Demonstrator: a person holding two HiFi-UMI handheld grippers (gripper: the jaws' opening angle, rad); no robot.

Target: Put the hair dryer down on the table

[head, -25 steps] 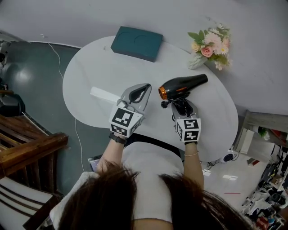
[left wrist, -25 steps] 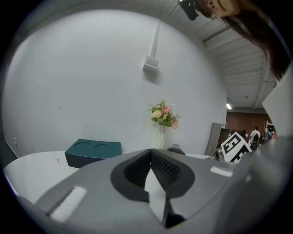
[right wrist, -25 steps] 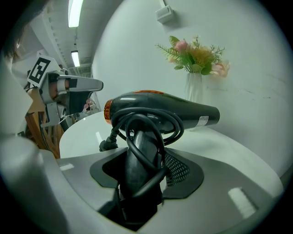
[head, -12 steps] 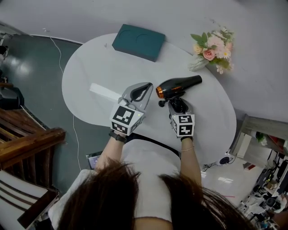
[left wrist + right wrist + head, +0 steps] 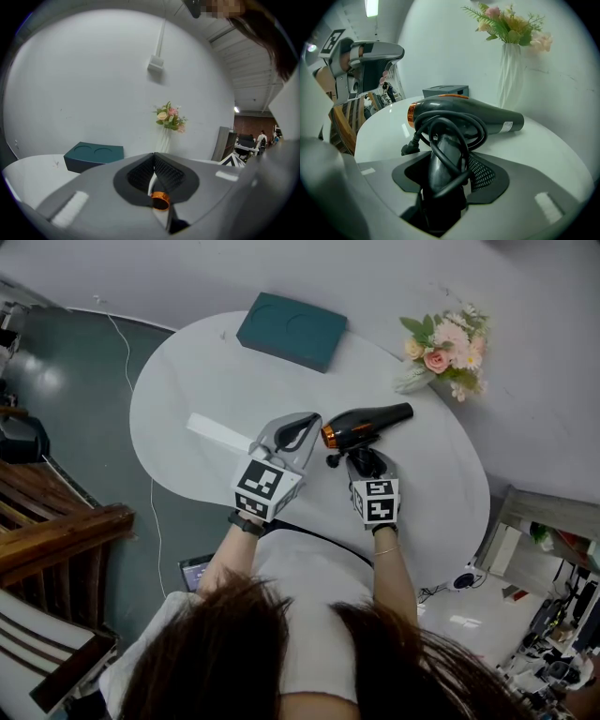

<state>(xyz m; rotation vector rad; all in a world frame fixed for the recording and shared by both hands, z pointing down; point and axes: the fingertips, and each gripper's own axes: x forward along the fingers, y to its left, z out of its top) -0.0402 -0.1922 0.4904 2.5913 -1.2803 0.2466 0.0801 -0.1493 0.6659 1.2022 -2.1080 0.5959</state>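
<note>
Hair dryer (image 5: pixel 367 424) handle is clamped between right gripper (image 5: pixel 365 459) fingers over white table (image 5: pixel 202 381); left gripper (image 5: pixel 302 425) fingers closed together, empty.

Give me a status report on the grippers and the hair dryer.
Left gripper shut, empty. Right gripper shut on the hair dryer handle, over the table, not released. Box and flowers at the far edge, apart from it.

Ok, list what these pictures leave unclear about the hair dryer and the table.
Whether the hair dryer touches the table: the head view looks from above, and in the right gripper view its barrel hides its underside.
Handle base: right gripper view, buried in the right gripper, under the cord.
Print on the label: right gripper view, too small.
Near end of the white strip: head view, behind the left gripper.
</note>
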